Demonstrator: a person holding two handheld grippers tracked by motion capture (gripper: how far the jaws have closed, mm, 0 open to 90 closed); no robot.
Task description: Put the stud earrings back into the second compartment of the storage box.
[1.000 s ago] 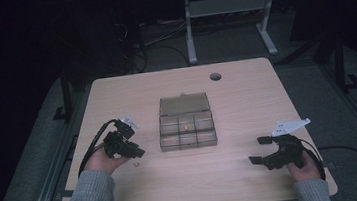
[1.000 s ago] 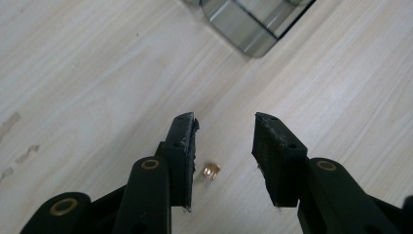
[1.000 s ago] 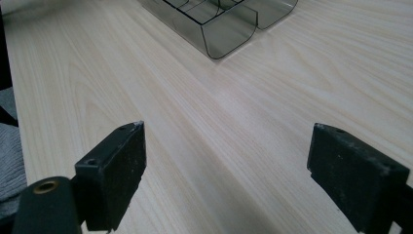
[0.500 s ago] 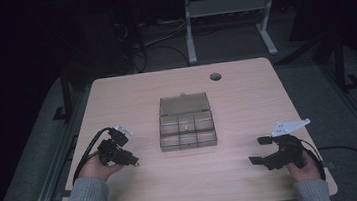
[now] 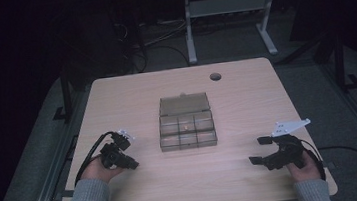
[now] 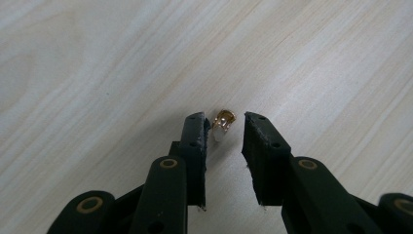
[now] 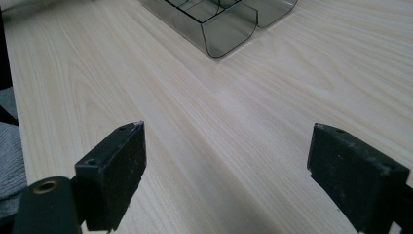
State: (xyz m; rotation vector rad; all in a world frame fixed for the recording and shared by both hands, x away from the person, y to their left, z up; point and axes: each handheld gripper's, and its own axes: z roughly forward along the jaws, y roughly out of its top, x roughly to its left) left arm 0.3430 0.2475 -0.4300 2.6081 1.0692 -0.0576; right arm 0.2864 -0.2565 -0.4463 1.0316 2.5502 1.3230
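On the table point(image 5: 140, 190) left of the open compartment box point(image 5: 187, 122), the left claw point(image 6: 226, 134) has sunk and been narrowing around a small brass piece point(image 6: 223, 124), not yet clamped, so pickup looks imminent, while the right claw point(image 7: 226, 161) rests released.

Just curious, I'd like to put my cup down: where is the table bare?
Bare wood lies behind the compartment box up to the cable hole, and in front of it between the left hand-held gripper and right hand-held gripper. It's crowded around a small gold part at the left one.
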